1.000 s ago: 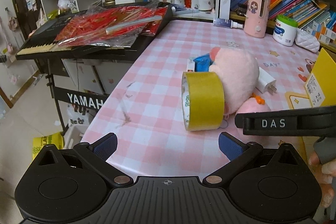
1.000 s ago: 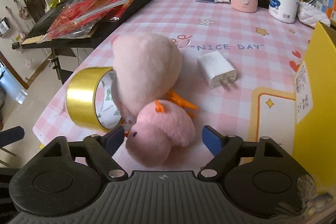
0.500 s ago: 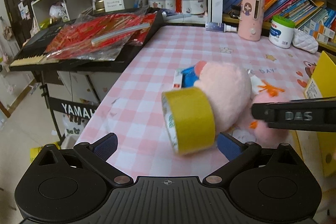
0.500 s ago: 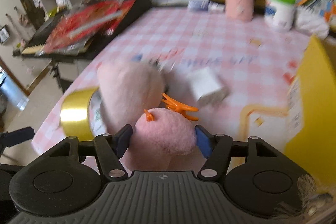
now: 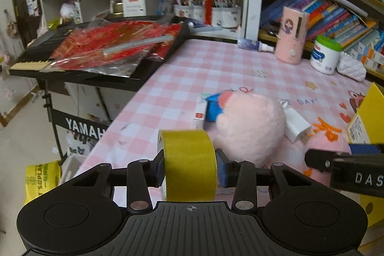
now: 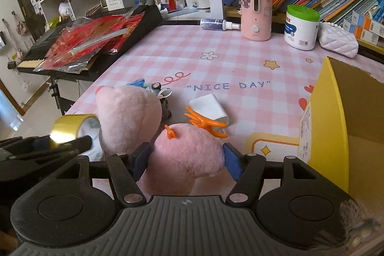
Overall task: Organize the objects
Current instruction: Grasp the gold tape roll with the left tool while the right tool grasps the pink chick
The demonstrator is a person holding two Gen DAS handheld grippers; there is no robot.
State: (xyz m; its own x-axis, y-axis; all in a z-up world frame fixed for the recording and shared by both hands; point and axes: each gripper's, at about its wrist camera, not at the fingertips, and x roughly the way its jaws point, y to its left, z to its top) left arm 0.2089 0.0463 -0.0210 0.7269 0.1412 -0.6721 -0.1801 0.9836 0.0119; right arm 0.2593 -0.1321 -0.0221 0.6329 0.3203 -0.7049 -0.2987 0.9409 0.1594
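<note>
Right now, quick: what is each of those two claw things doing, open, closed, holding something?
Left gripper: closed on the yellow tape roll.
Right gripper: closed on the pink plush toy.

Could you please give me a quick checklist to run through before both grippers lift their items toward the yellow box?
1. Left gripper clamped on the tape roll: ok.
2. Right gripper clamped on the pink plush: ok.
3. Plush's orange feet free of the white charger: cannot tell, they overlap it.
4. Yellow box open: ok.
5. Room inside the box: cannot tell.
</note>
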